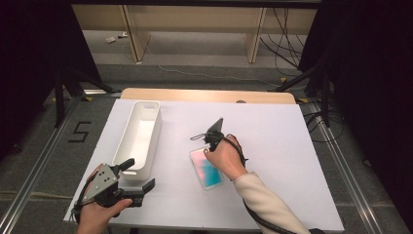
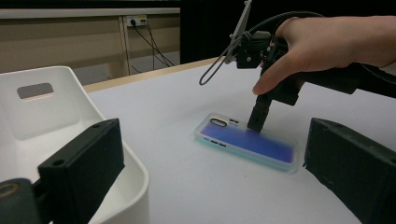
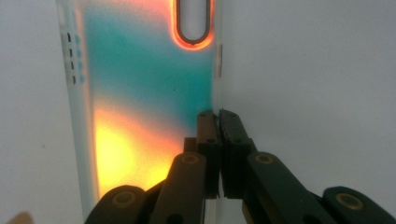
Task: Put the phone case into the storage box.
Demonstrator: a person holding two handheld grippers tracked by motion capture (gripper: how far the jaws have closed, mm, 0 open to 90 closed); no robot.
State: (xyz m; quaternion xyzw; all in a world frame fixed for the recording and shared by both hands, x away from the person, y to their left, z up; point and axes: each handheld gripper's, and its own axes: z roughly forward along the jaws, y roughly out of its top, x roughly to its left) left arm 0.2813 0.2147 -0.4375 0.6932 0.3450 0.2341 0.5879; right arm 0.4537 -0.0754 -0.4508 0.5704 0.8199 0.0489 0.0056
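A clear phone case (image 1: 208, 173) with a teal and pink tint lies flat on the white table sheet, near the middle. My right gripper (image 1: 205, 153) points down at the case's upper end, under the person's hand. In the right gripper view the two jaws (image 3: 218, 114) are pinched together on the side wall of the phone case (image 3: 140, 88). From the left gripper view, the right gripper (image 2: 257, 122) touches the case (image 2: 247, 143) beside its camera cutout. My left gripper (image 1: 139, 175) is held at the table's front left, open, with nothing between its jaws.
A long white bin (image 1: 139, 131) stands on the left of the table, its near end right beside the left gripper; its handle slot (image 2: 34, 90) faces me. The white sheet (image 1: 282, 141) covers the tabletop. Cables lie on the floor beyond.
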